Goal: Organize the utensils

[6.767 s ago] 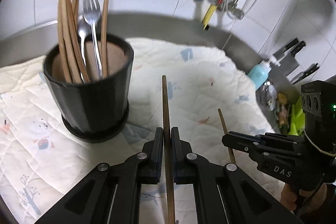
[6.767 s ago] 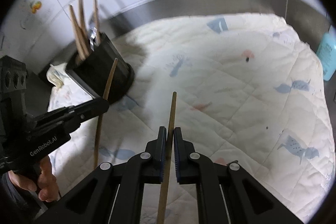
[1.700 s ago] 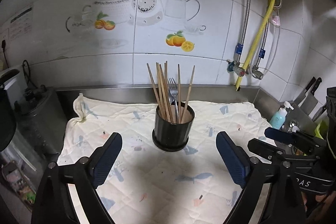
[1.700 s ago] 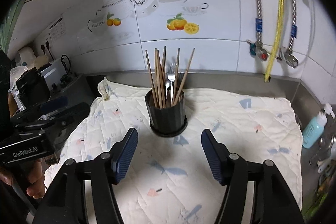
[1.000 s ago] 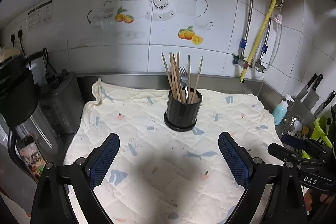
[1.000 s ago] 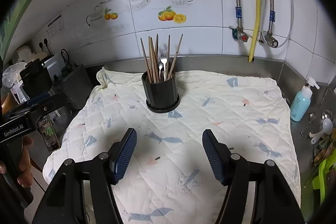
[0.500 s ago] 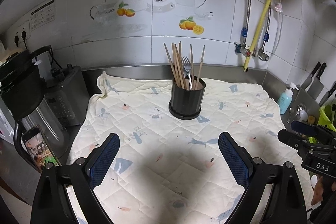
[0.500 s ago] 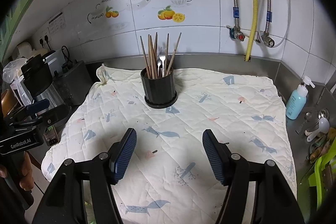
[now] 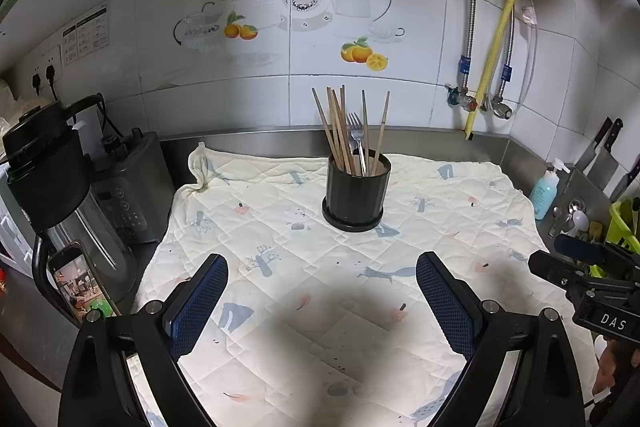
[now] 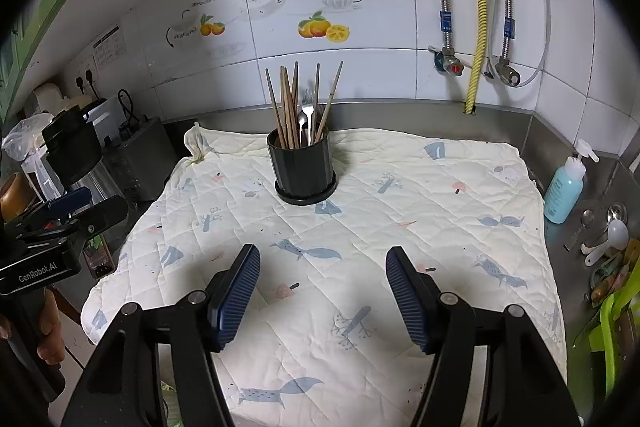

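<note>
Chopsticks (image 9: pixel 339 131) and fork (image 9: pixel 355 131) in holder (image 9: pixel 356 195) on cloth (image 9: pixel 280 227)

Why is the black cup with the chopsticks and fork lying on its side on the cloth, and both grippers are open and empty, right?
The cup is not lying down. It stands upright on the cloth, with the chopsticks and fork sticking up out of it, as the right wrist view shows. The rest is right: the left gripper and the right gripper are both open and empty.
</note>
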A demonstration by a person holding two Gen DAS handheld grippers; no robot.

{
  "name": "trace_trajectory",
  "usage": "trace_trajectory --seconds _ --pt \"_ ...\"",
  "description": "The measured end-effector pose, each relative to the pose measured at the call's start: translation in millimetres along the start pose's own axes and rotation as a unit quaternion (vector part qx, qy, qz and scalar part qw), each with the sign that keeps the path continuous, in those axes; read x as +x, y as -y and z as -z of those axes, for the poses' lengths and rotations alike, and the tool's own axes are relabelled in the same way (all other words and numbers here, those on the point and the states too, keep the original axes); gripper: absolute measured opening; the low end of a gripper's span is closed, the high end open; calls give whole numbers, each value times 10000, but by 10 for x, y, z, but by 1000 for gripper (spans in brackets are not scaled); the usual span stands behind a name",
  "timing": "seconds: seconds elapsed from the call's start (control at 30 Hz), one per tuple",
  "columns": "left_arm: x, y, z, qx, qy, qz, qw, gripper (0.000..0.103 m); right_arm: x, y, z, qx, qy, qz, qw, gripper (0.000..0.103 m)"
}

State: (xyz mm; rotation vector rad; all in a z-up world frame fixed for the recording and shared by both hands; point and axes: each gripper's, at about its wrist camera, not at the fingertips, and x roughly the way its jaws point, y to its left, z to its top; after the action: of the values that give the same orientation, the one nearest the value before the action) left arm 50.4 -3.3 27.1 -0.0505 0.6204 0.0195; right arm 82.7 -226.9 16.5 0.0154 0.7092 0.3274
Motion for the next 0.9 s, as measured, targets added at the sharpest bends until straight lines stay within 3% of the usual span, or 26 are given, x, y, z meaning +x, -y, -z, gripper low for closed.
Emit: trace_trajectory --seconds 0.9 --pt "-49 -73 32 -42 129 -58 9999 102 -130 20 -17 97 362 -66 9993 72"
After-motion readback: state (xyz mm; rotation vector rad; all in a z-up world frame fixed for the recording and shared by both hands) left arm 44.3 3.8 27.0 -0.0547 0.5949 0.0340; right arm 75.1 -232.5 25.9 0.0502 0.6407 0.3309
